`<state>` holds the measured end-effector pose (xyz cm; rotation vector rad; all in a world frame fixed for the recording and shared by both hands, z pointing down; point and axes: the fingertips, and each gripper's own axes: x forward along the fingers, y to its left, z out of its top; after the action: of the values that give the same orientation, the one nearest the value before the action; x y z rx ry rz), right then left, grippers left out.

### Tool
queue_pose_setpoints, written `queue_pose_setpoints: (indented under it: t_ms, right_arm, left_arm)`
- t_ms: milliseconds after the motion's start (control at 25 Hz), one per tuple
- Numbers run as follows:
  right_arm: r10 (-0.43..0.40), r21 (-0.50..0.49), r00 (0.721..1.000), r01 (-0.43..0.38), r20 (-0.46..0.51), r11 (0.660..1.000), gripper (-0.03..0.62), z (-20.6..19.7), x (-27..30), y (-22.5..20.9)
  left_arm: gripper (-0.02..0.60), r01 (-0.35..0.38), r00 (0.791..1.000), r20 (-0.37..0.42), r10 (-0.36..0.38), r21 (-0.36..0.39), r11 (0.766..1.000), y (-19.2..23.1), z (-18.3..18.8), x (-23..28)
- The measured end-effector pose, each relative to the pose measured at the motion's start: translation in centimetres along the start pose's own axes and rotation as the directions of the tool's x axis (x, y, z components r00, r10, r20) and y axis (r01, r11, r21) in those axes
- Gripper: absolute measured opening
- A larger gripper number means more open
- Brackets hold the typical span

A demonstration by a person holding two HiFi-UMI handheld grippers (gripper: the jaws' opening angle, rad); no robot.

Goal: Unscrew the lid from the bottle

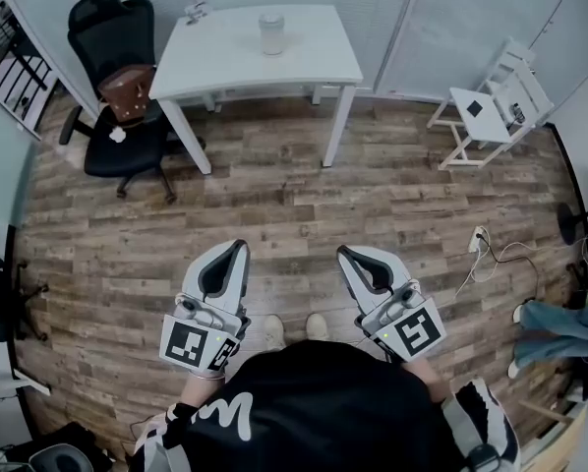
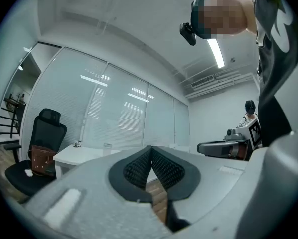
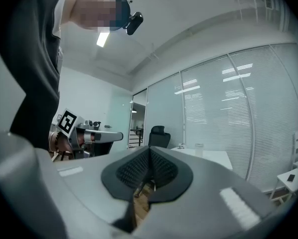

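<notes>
Distance was what the coming move turned on. The small clear cylindrical bottle [image 1: 271,33] stood upright on the white rectangular table [image 1: 314,67] at the far side of the room. It was straight ahead of me and well apart from both grippers, with a broad stretch of brown wood-plank floor [image 1: 274,205] between. Its long axis ran vertical, and its lid [image 1: 271,18] sat on top, too small for me to tell more than that it looked pale.

The left gripper [image 1: 240,247], a grey-white moulded shell with black ribbed pads, pointed forward at waist height. Its jaws were pressed fully together with nothing between them. The right gripper [image 1: 343,252], of the same build, was just as tightly closed and just as empty. In each gripper view the ribbed pads met in a single seam, and the bottle showed only as a speck on the distant tabletop.

The bottle lay a little left of the midline between the two grippers, so I judged the left one slightly nearer, though the difference was slight. Unscrewing had not begun. I reckoned I would have to walk up to the table and open both sets of jaws first, then take the smooth body with one and the lid with the other.

A black mesh office chair [image 1: 117,37] carrying a brown leather bag [image 1: 127,94] stood just beside the table's left end, near enough to mind on the approach.
</notes>
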<state>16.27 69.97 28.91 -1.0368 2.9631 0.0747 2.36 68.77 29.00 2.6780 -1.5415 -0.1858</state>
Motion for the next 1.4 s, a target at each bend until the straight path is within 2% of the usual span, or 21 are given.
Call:
queue_pose_setpoints:
  t_ms: [280, 640, 880, 1080, 1240, 1400]
  right_arm:
    - [-0.007, -0.003, 1.000, 0.007, 0.001, 1.000, 0.002, 0.0, 1.3, 1.4]
    - [-0.100, 0.019, 0.994, 0.100, 0.033, 0.995, 0.002, -0.4, 3.0, 2.7]
    - [-0.151, 0.030, 0.988, 0.150, 0.012, 0.988, 0.002, -1.5, 3.0, 4.2]
    - [-0.172, 0.033, 0.985, 0.172, -0.002, 0.985, 0.002, -1.7, 3.1, 3.9]
    - [-0.162, 0.012, 0.987, 0.162, -0.015, 0.987, 0.002, -2.1, 3.3, 3.5]
    - [-0.161, 0.023, 0.987, 0.161, -0.007, 0.987, 0.002, -2.6, 4.2, 2.2]
  left_arm:
    - [0.002, 0.001, 1.000, -0.002, -0.001, 0.019, 1.000, 1.4, 0.3, -1.2]
    - [0.002, 0.048, 0.999, 0.001, -0.048, 0.022, 0.999, 4.2, 0.2, -2.7]
    - [0.003, 0.079, 0.997, -0.018, -0.079, 0.015, 0.997, 5.5, -0.9, -3.6]
    - [0.002, 0.102, 0.995, -0.009, -0.102, 0.020, 0.995, 5.7, -0.6, -3.2]
    - [0.002, 0.099, 0.995, -0.012, -0.099, 0.004, 0.995, 6.1, -1.0, -2.8]
    - [0.002, 0.064, 0.998, -0.009, -0.064, 0.029, 0.998, 7.6, -0.5, -2.1]
